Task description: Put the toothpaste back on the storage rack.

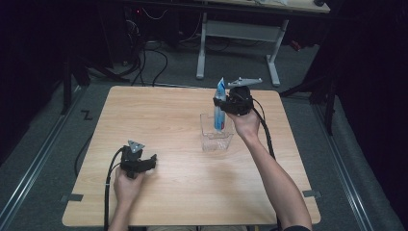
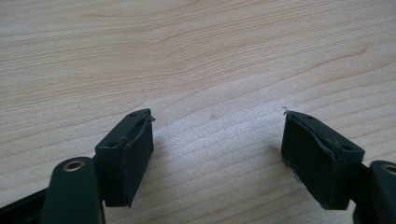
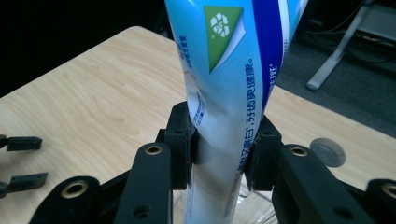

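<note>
1. Black jaws of the right gripper (image 3: 219,154) pinch a blue-and-white toothpaste tube (image 3: 229,93) across its middle, and the soft wall dents where the pads press.
2. Held upright, the tube (image 1: 220,108) has its lower end inside a clear plastic cup (image 1: 215,134), which stands right of the table's (image 1: 159,125) middle, toward the far edge.
3. Light and squashy, the tube will likely buckle or slide if squeezed hard; a hold low on the fuller body, or at the flat crimped end, looks steadier than the middle.
4. Being thin and light, the cup could tip if the tube leans on its rim.
5. Near the front left corner, the left gripper (image 1: 138,161) rests on the wood, its jaws spread with nothing between them.
</note>
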### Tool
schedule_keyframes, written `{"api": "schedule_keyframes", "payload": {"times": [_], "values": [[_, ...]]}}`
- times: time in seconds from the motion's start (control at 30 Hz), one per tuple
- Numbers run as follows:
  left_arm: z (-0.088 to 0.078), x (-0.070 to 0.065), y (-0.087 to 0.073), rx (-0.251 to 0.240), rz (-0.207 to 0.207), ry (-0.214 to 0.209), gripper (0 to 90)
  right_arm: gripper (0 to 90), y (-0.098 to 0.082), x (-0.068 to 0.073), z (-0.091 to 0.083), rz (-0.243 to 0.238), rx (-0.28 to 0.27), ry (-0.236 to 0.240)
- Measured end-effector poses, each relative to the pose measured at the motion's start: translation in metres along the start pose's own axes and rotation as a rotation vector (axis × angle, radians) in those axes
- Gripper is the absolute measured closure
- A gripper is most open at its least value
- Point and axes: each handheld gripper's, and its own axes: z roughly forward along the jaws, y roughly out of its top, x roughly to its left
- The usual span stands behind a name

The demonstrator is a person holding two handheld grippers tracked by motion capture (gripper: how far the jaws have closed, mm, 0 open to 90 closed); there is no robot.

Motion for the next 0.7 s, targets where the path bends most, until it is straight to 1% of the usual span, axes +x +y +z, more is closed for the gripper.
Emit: {"api": "schedule_keyframes", "payload": {"times": [0.03,0.13,0.33,0.43,0.63,0.67,0.7], "values": [[0.0,0.0,0.0,0.0,0.0,0.0,25.5,68.0,-0.001,0.001,0.0,0.004,0.005,0.003],[0.0,0.0,0.0,-0.001,0.0,0.001,25.5,68.1,-0.004,0.001,0.001,-0.008,0.016,0.0],[0.0,0.0,0.0,0.0,0.0,0.0,25.5,68.2,-0.011,-0.003,0.002,0.013,0.027,0.005],[0.0,0.0,0.0,0.0,0.001,0.0,25.5,68.1,-0.015,-0.004,0.003,0.013,0.031,0.005],[0.0,0.0,0.0,0.0,0.0,0.0,25.5,68.0,-0.023,-0.006,0.006,0.035,0.051,0.008],[0.0,0.0,0.0,0.0,0.001,0.0,25.5,68.0,-0.024,-0.007,0.006,0.032,0.052,0.01],[0.0,0.0,0.0,0.0,0.0,0.0,25.5,68.0,-0.025,-0.007,0.007,0.039,0.061,0.011]]}}
